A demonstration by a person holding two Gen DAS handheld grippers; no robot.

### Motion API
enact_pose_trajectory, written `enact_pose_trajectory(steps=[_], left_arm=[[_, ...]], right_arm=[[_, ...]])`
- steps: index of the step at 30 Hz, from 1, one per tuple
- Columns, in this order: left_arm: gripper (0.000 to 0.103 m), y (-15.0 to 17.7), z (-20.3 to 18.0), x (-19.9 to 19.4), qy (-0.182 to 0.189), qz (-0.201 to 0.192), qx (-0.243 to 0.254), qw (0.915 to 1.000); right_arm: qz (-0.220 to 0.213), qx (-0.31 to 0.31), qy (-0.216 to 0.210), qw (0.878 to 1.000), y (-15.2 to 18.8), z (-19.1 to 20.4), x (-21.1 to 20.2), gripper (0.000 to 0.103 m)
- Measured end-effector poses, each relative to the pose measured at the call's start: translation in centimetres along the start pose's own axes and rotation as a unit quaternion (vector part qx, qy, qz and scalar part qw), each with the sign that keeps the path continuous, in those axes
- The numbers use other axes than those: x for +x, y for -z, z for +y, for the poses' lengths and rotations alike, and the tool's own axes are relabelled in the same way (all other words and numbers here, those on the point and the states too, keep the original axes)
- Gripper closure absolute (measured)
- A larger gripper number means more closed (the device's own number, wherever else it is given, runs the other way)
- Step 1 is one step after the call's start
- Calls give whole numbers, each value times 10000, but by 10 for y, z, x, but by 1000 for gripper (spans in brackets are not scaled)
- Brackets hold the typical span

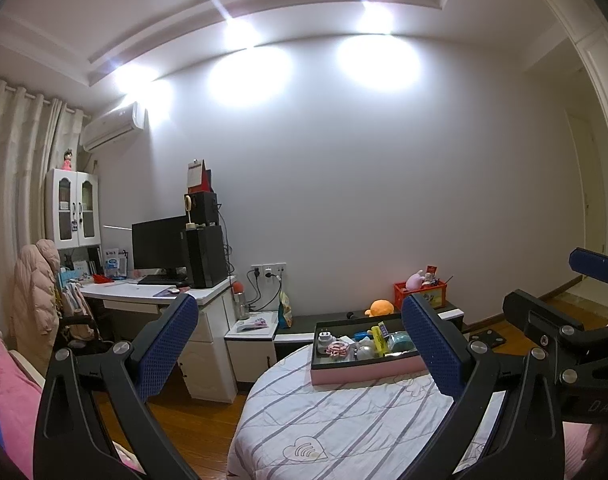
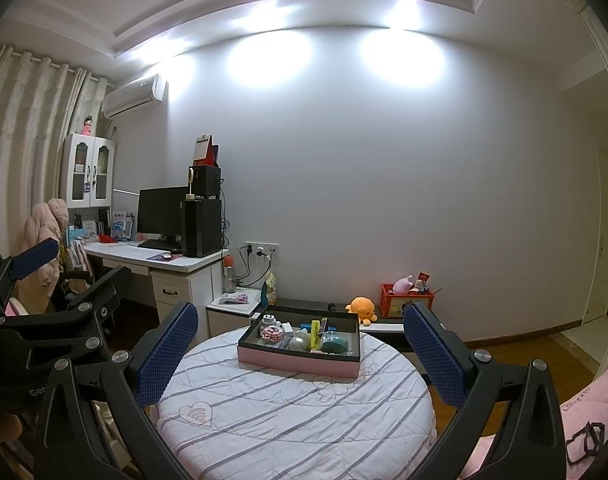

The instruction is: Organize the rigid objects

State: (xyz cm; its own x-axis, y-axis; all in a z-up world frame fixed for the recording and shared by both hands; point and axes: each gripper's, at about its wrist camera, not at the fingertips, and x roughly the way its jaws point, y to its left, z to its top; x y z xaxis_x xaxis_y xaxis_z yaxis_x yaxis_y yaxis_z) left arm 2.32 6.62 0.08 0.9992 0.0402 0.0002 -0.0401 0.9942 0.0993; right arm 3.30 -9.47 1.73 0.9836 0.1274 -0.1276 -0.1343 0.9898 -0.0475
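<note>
**Left wrist view: both tongs spread wide and empty, box of small items sits on the round table**

Left wrist view, left to right: desk with monitor [image 1: 160,246] at left of frame, then left gripper [image 1: 300,354] low centre, jaws wide apart, nothing between the pads. Pink-sided box [image 1: 363,354] sits centre-right on the striped tablecloth [image 1: 343,412], near the far edge of the table. Right gripper [image 1: 559,304] pokes in at the right edge.

Right wrist view, left to right: left gripper [image 2: 52,276] at left edge, its jaws apart. Right gripper [image 2: 300,354] low centre, jaws wide, holding nothing. Box [image 2: 300,354] sits dead centre between its pads in frame, but well beyond them.

Contents, left to right: white plug adapter [image 2: 268,319], pink-and-white round piece [image 2: 272,333], silvery ball [image 2: 300,343], yellow highlighter [image 2: 315,332], teal round item [image 2: 335,342]. All crowded, some touching.

Scene fits either items gathered in the box already or items waiting to be sorted out of it; can't tell which.

If going in: approach from above, pick an item with free flanks, keep pads off its neighbours. The ball looks likely to roll; the box is light-looking, may slide on the cloth.
</note>
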Motion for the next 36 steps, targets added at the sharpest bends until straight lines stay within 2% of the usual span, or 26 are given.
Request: enact_pose_trajectory(steps=[36], left_arm=[[0, 2, 2, -2, -28, 2, 42, 10000]], right_arm=[[31, -4, -2, 10000, 2, 1, 3, 0]])
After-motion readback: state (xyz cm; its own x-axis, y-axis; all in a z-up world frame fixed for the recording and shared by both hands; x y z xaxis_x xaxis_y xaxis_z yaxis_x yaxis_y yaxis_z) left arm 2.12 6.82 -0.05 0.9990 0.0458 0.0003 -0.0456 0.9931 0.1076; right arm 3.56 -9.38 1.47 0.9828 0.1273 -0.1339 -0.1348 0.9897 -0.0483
